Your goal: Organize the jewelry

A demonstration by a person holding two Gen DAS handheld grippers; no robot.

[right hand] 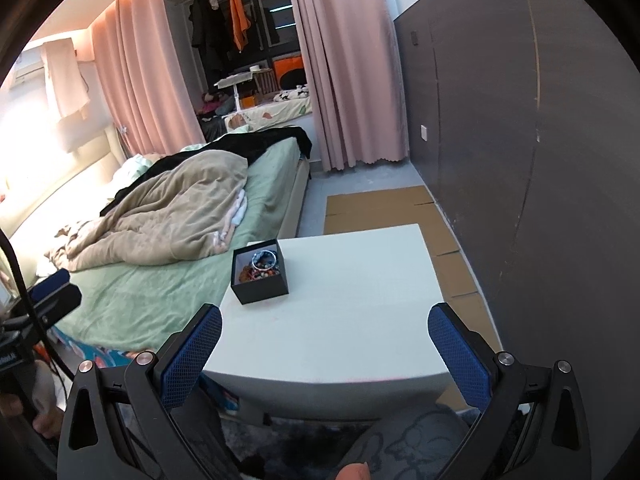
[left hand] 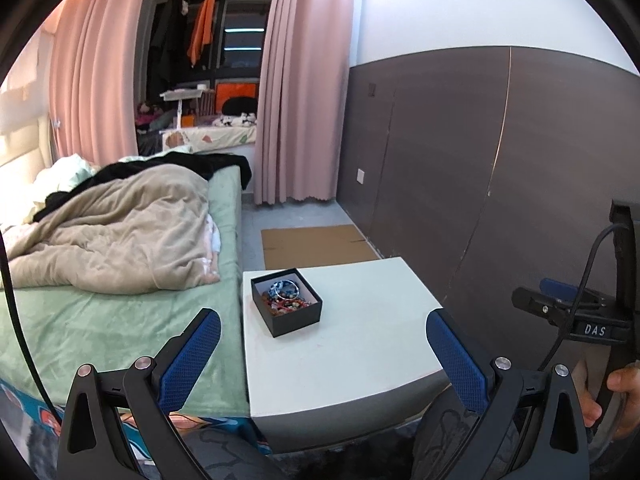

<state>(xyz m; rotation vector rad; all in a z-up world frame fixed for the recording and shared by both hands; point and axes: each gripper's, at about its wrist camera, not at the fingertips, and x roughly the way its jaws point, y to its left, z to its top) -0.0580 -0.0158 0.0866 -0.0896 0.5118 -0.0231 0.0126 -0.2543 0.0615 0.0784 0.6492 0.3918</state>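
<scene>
Beside a bed (left hand: pixel 120 304) with a green sheet stands a white counter (left hand: pixel 360 340). Near its far left corner sits a black box (left hand: pixel 286 302), lid off, holding a heap of jewelry (left hand: pixel 285 295): beaded strands in reds and browns, with a silvery bangle (right hand: pixel 265 259) lying on top. Both the left hand-held gripper (left hand: pixel 322 356) and the right hand-held gripper (right hand: pixel 324 352) hover released, blue pads spread wide, empty, short of the box.

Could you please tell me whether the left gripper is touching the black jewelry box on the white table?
Apart. In the left wrist view, the left gripper hangs open, with bare white table between its fingertips and the black jewelry box.
</scene>
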